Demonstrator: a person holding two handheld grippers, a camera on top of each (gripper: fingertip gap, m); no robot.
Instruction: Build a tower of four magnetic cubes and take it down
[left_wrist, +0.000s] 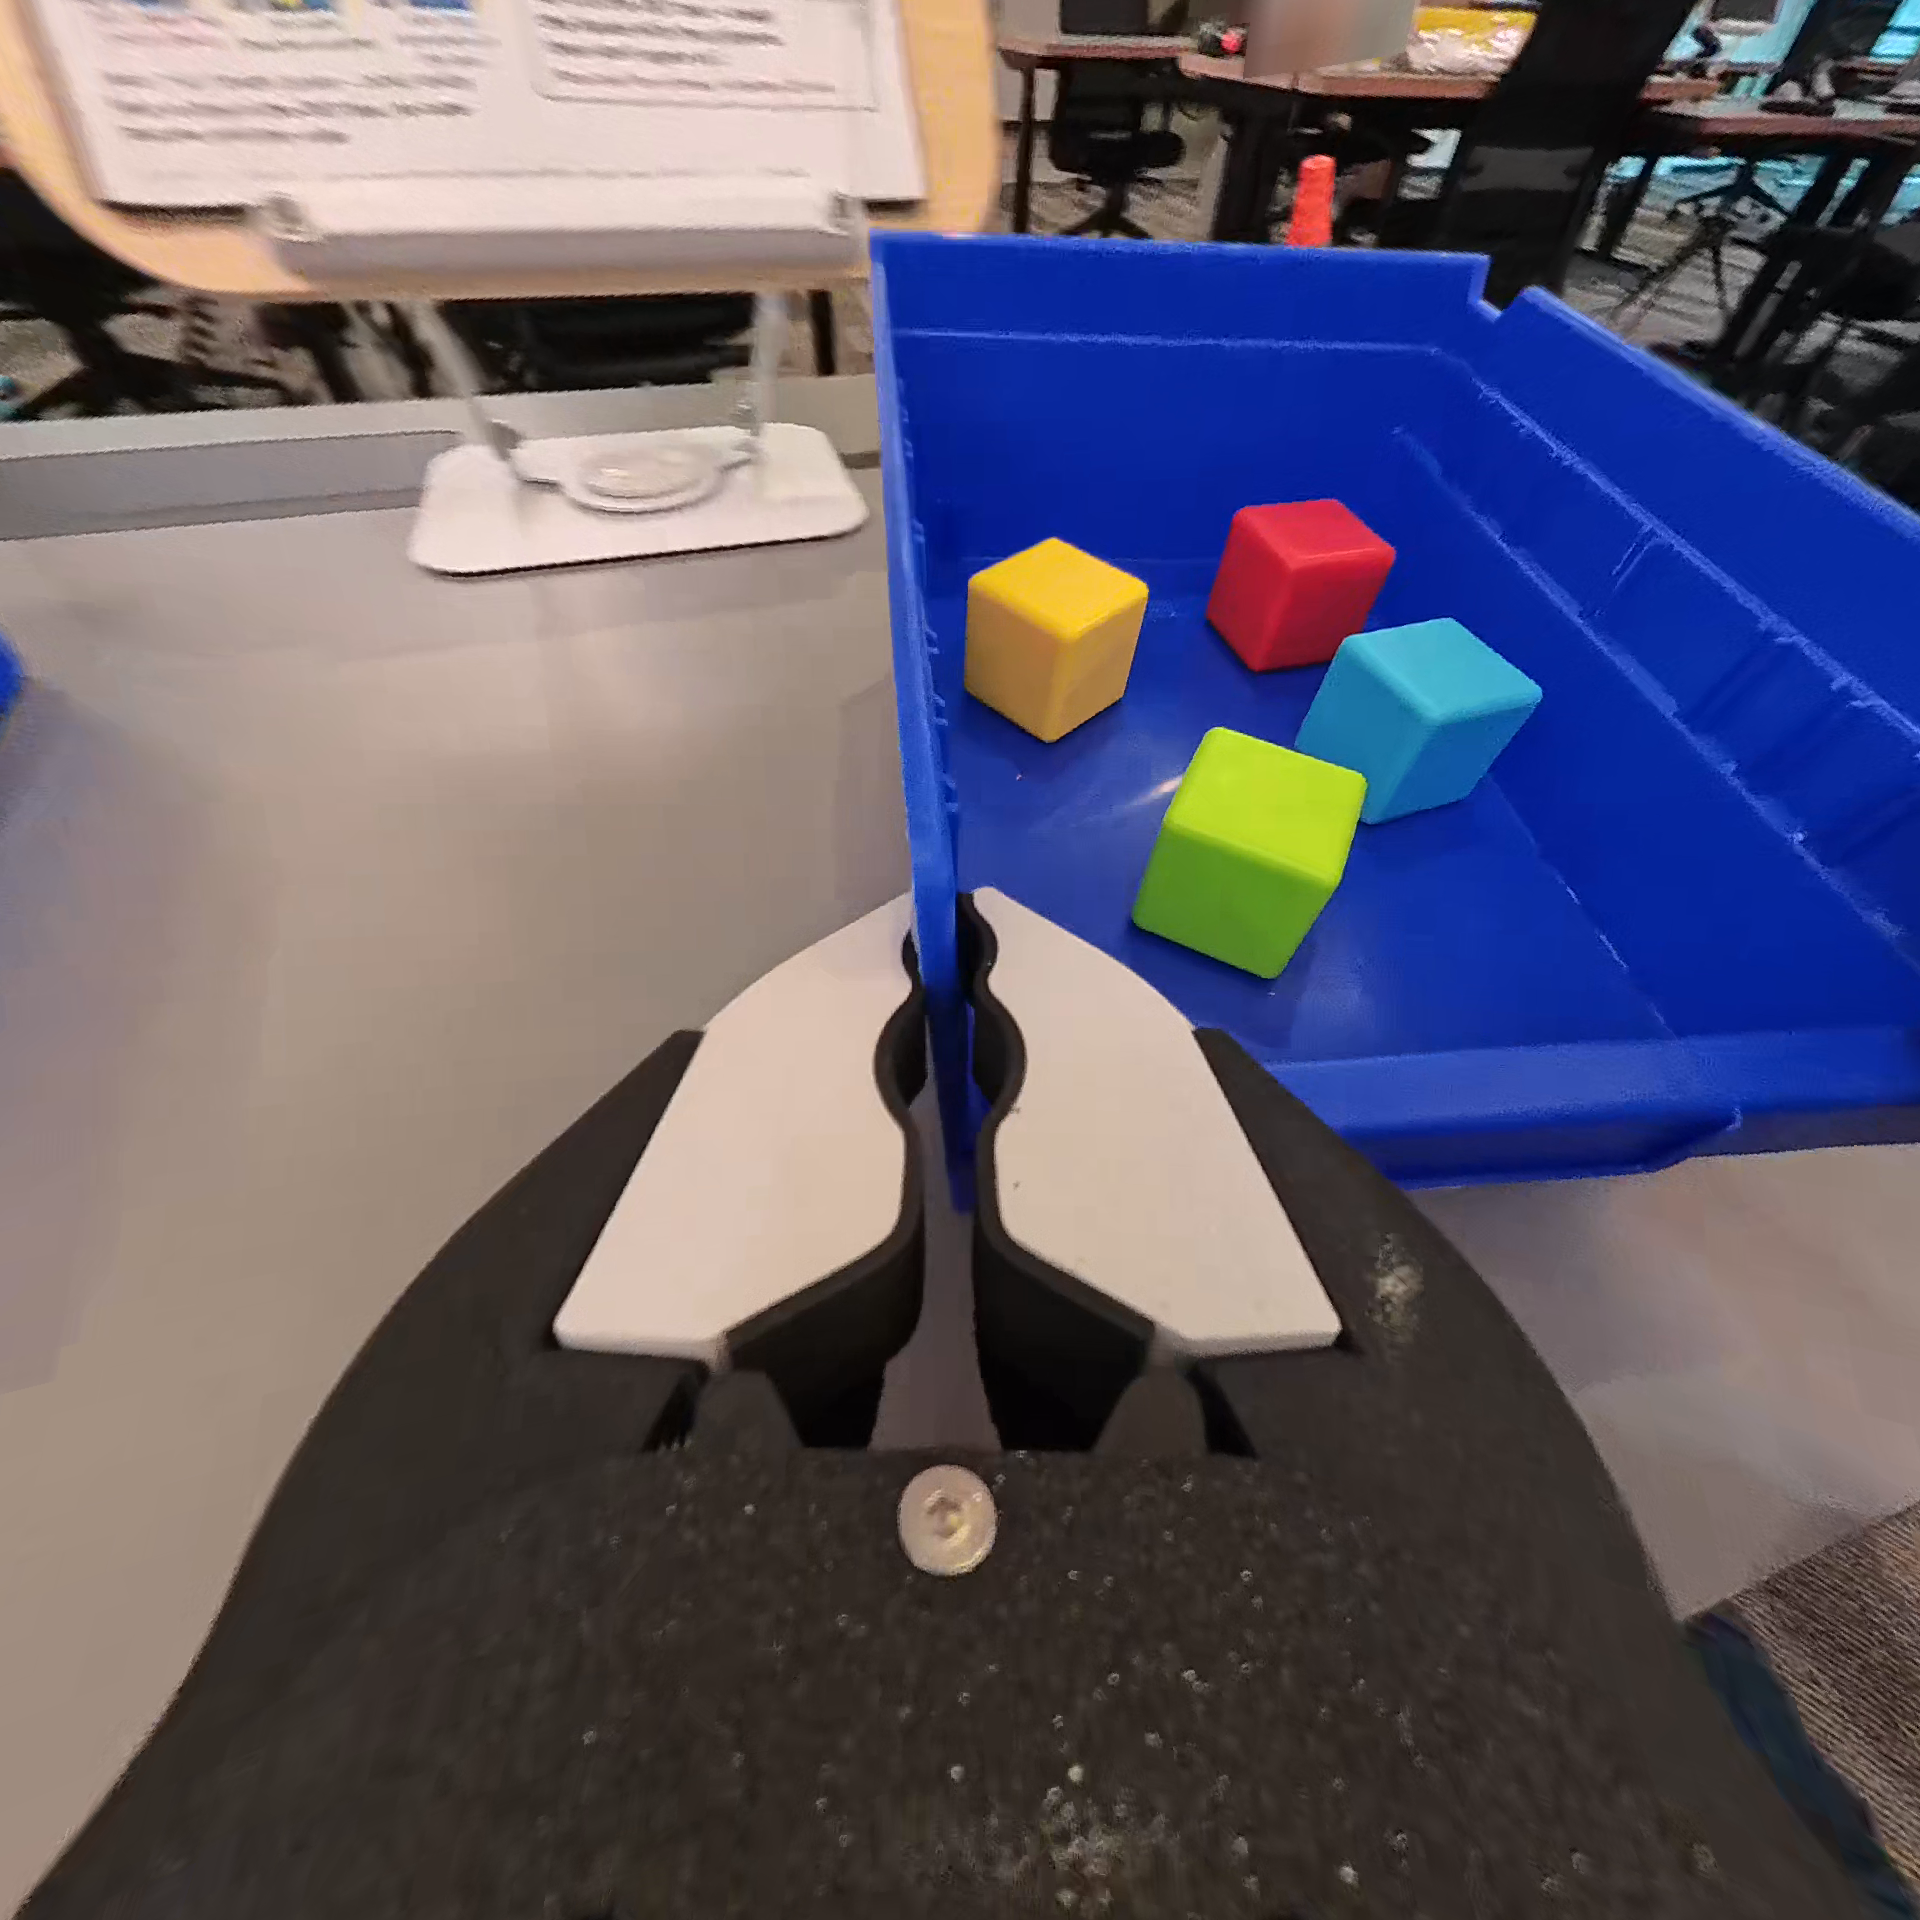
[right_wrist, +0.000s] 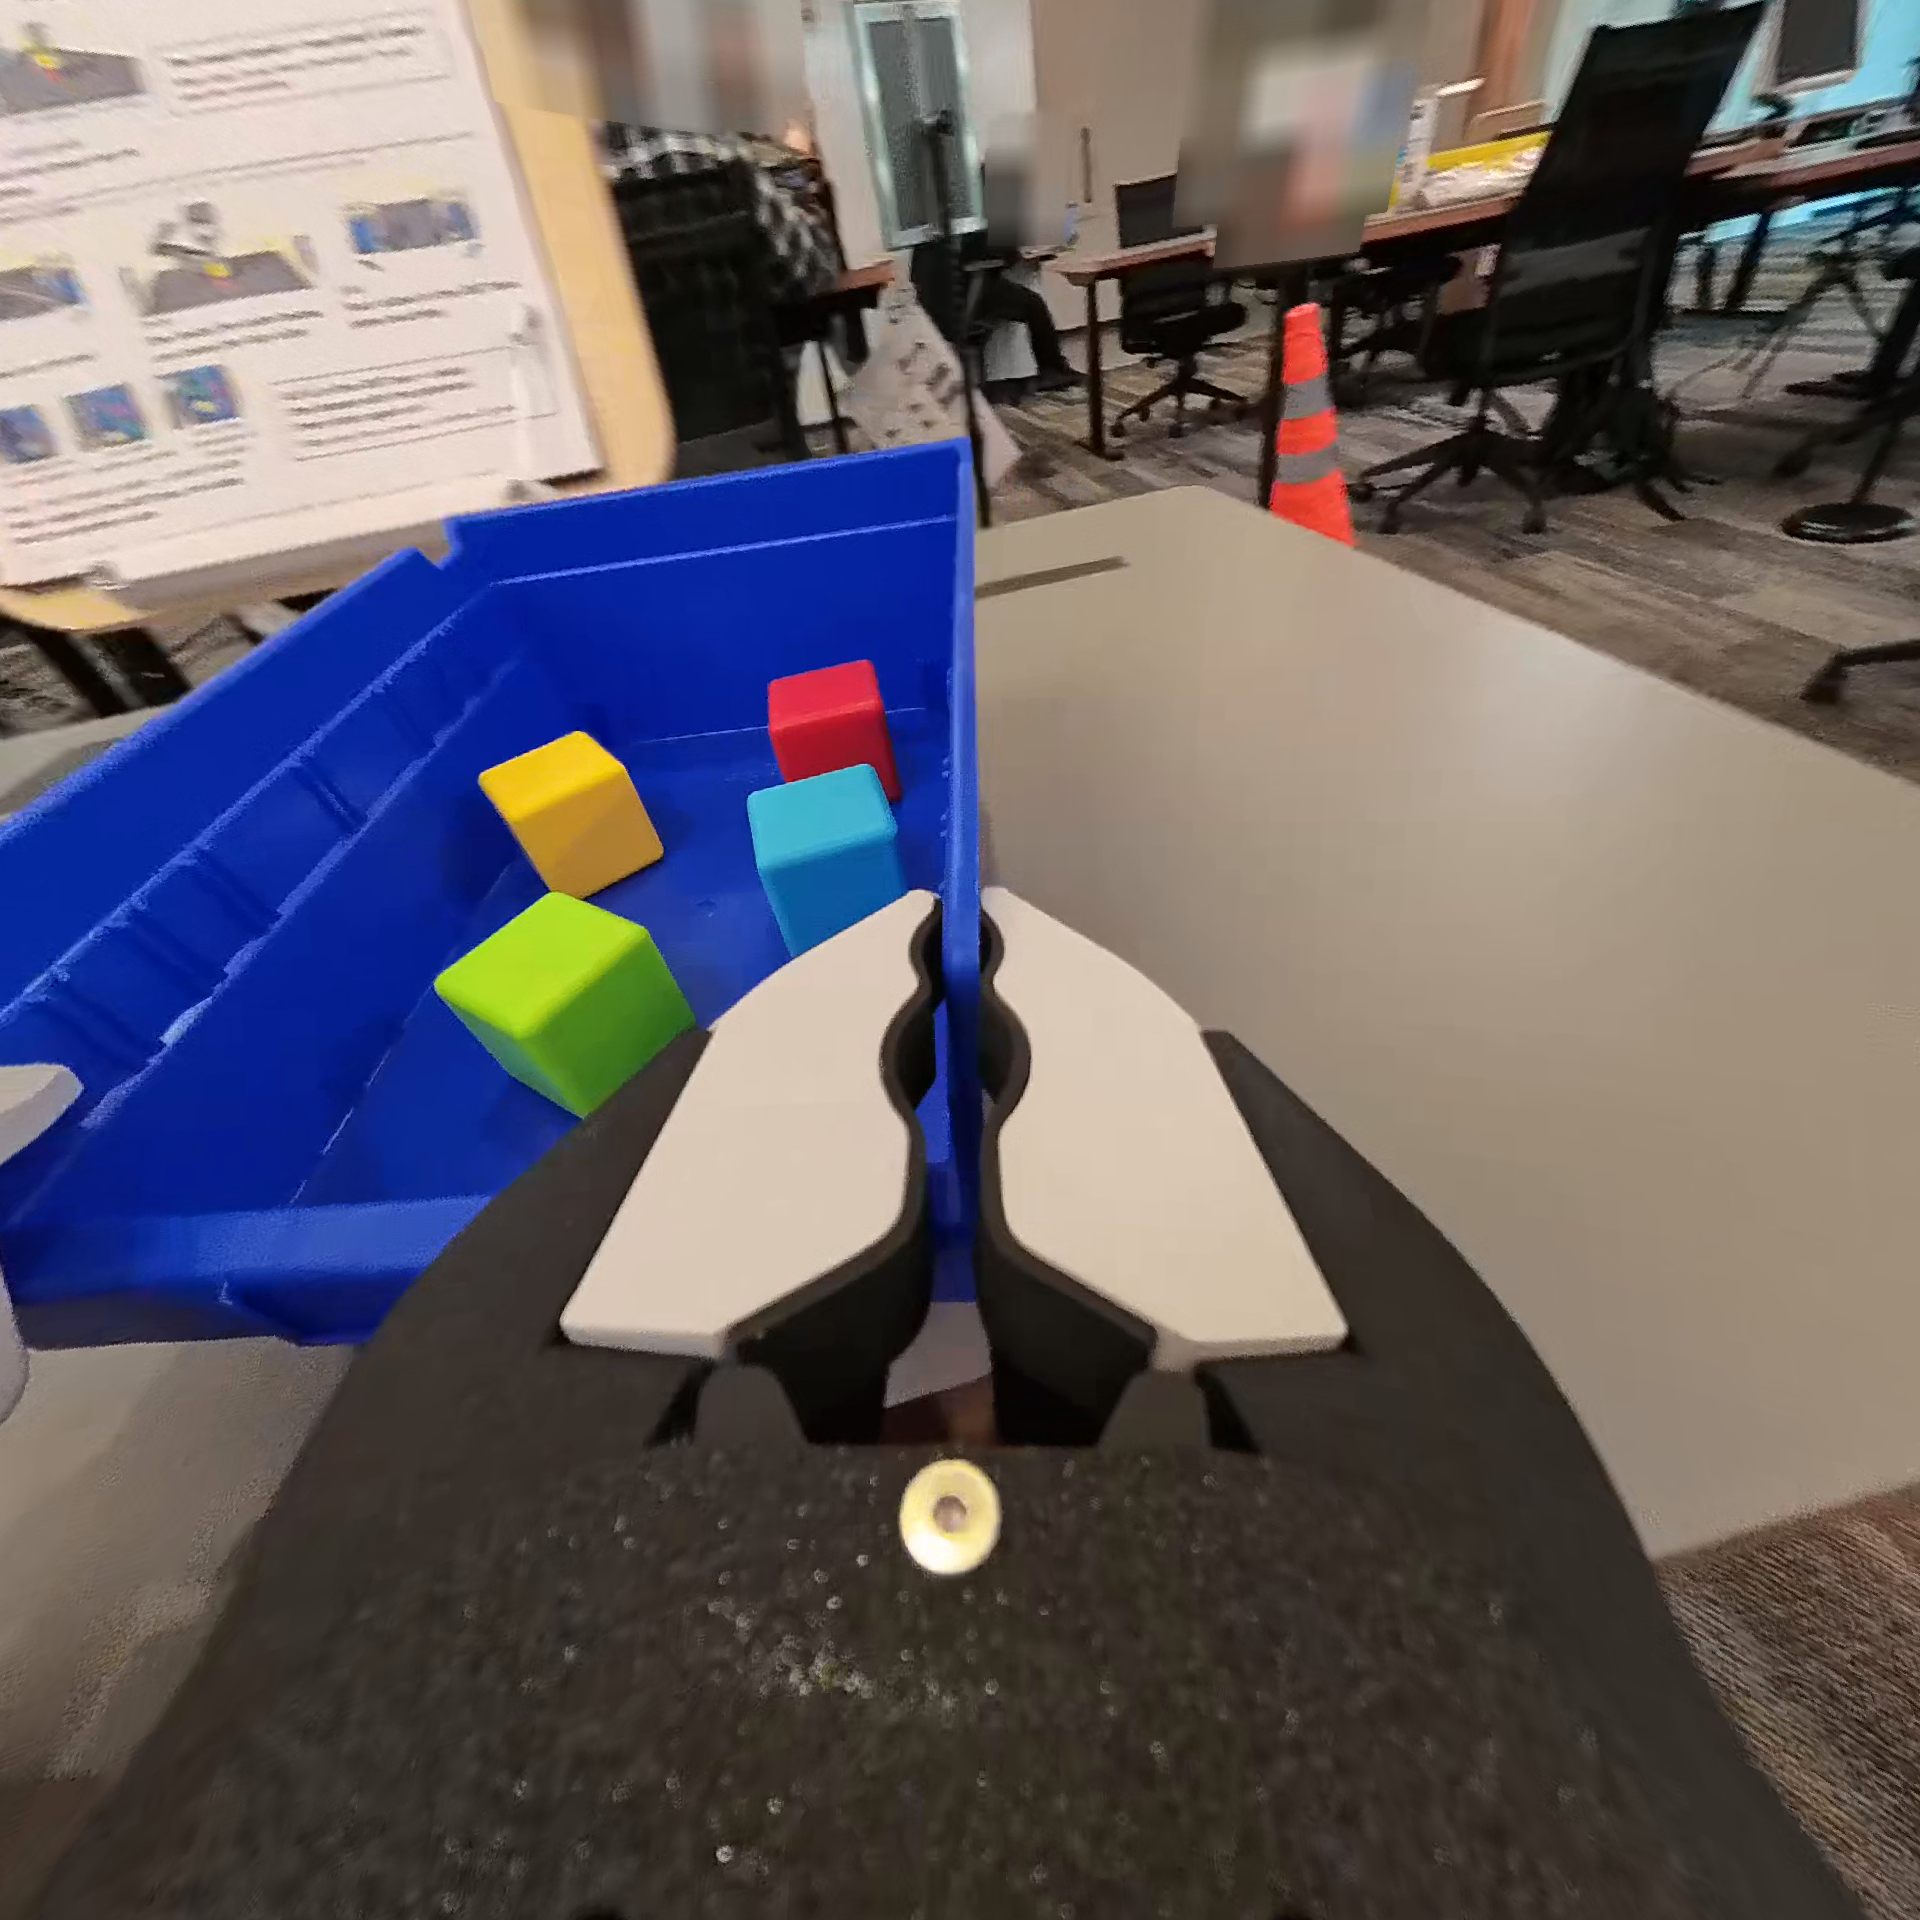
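Left wrist view: one blue bin on the grey table, four cubes loose on its floor, none stacked: yellow cube, red cube, cyan cube, green cube. Left gripper level, fingers pinching the bin's left wall.

Right wrist view: same four cubes; cyan touches red. Right gripper level, clamped on the bin's right wall. One orange cone behind.

Four cubes, one bin, two grippers.
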